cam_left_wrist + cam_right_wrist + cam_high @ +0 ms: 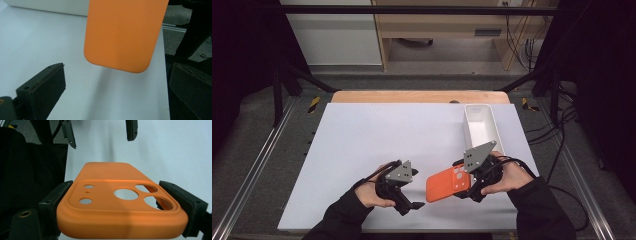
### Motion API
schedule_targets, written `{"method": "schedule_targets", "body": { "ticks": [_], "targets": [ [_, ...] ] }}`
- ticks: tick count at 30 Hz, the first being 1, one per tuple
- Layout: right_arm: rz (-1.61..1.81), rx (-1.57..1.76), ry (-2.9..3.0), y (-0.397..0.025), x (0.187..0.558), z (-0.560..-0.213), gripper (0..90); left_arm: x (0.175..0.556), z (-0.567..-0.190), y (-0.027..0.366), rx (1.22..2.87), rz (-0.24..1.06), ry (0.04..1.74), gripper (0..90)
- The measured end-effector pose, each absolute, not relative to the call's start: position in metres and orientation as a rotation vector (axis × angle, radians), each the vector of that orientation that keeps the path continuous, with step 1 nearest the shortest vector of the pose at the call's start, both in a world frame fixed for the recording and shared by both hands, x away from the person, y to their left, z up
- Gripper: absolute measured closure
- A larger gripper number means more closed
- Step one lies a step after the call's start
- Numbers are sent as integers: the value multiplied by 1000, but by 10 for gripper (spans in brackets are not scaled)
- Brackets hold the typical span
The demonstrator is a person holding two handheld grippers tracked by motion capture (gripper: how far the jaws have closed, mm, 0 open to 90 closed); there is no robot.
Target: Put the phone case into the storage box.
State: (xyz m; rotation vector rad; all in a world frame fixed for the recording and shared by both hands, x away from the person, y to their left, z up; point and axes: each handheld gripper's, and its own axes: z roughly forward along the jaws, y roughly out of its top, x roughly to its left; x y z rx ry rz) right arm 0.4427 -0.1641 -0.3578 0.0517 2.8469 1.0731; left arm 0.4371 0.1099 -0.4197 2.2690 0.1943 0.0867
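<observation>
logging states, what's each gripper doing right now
left gripper: open, holding nothing.
right gripper: shut on the orange case, at its camera-hole end.

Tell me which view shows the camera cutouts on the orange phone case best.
The right gripper view: the orange phone case sits close up between the right gripper jaws, its cutouts facing the camera. The high view shows the case small, the cutouts barely visible. The left gripper view shows the plain end of the case, with no cutouts in sight.
</observation>
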Motion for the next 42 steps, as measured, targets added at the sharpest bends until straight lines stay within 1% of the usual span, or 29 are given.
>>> {"method": "schedule_targets", "body": {
  "ticks": [21, 42],
  "targets": [
    [892, 8, 2924, -138, 446, -346, 159, 437, -425, 101, 2307, 71, 177, 0],
    [776, -26, 2968, -118, 447, -343, 158, 438, -426, 92, 2355, 64, 153, 0]
  ]
}}
